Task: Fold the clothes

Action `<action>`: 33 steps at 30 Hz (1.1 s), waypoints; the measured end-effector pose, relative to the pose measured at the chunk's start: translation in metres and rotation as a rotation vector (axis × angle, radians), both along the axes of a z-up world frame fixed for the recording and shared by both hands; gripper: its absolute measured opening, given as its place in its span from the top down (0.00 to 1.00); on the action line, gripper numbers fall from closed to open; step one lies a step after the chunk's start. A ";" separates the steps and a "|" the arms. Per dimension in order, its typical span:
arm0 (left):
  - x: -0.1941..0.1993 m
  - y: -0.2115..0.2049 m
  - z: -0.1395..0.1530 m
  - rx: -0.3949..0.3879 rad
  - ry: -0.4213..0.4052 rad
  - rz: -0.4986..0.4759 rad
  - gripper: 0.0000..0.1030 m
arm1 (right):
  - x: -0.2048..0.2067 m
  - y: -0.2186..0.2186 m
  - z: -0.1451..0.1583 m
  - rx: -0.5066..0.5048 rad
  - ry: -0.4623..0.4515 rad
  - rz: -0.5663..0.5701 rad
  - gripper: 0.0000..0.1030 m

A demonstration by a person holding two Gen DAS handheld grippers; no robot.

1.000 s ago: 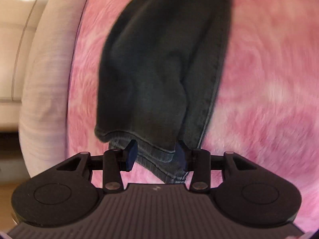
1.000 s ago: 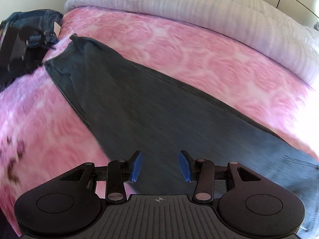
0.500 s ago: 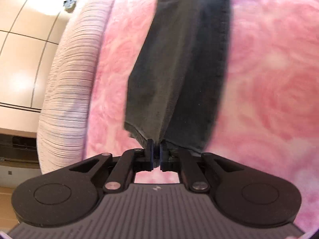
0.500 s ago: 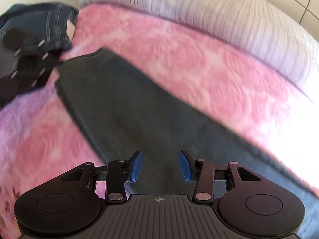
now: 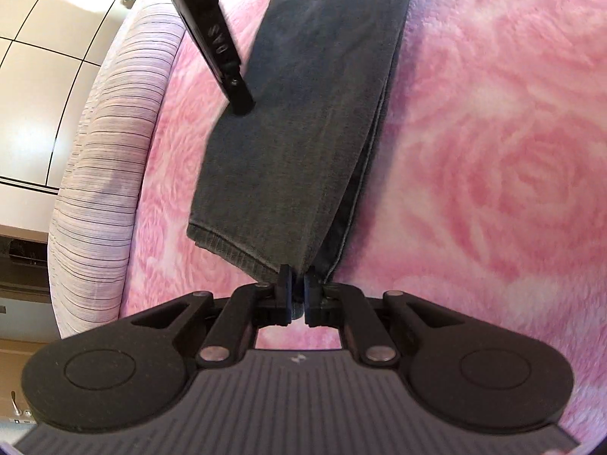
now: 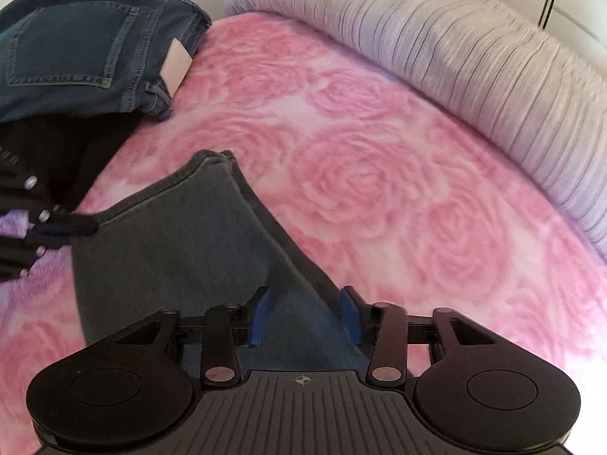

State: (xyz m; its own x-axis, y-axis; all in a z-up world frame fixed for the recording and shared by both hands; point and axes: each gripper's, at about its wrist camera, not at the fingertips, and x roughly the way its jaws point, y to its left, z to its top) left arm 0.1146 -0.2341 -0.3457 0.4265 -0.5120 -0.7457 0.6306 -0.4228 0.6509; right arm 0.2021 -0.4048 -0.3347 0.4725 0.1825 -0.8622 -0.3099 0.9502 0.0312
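two grippers work the dark jeans (image 5: pixel 303 121) on the pink blanket (image 5: pixel 493 151): left gripper (image 5: pixel 297 295) pinches the hem corner, right gripper (image 6: pixel 303 316) straddles the leg, spread. likely mid-fold; next needs carrying the hem over evenly.

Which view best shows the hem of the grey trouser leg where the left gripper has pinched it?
The left wrist view: the left gripper is shut on the grey trouser leg right at its hem corner, stitching sharp and close. The right wrist view shows the same hem from afar, with the left gripper's tip at its edge.
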 end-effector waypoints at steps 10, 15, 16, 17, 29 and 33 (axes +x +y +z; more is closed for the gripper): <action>0.005 -0.013 -0.009 -0.030 -0.005 0.078 0.97 | 0.029 -0.005 -0.008 -0.007 0.021 -0.002 0.99; 0.005 -0.011 -0.007 -0.027 -0.004 0.070 0.97 | 0.020 -0.006 -0.015 0.016 0.000 -0.061 0.91; 0.006 -0.012 -0.007 -0.022 -0.004 0.070 0.97 | 0.018 -0.006 -0.013 0.020 -0.006 -0.087 0.83; 0.007 -0.014 -0.007 -0.016 -0.004 0.070 0.96 | 0.015 -0.006 -0.010 0.026 -0.013 -0.115 0.76; -0.030 -0.016 0.041 0.057 0.066 0.072 0.71 | -0.214 -0.059 0.041 -0.004 -0.087 -0.714 0.53; -0.077 -0.052 0.059 0.024 0.112 -0.013 0.71 | -0.310 -0.107 0.044 -0.027 -0.039 -0.983 0.53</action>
State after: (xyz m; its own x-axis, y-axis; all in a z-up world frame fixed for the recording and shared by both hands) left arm 0.0378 -0.2856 -0.2871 0.3334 -0.4982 -0.8004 0.6928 -0.4464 0.5664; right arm -0.1084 -0.5115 -0.2909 0.4317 -0.3264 -0.8409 0.6182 0.7859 0.0123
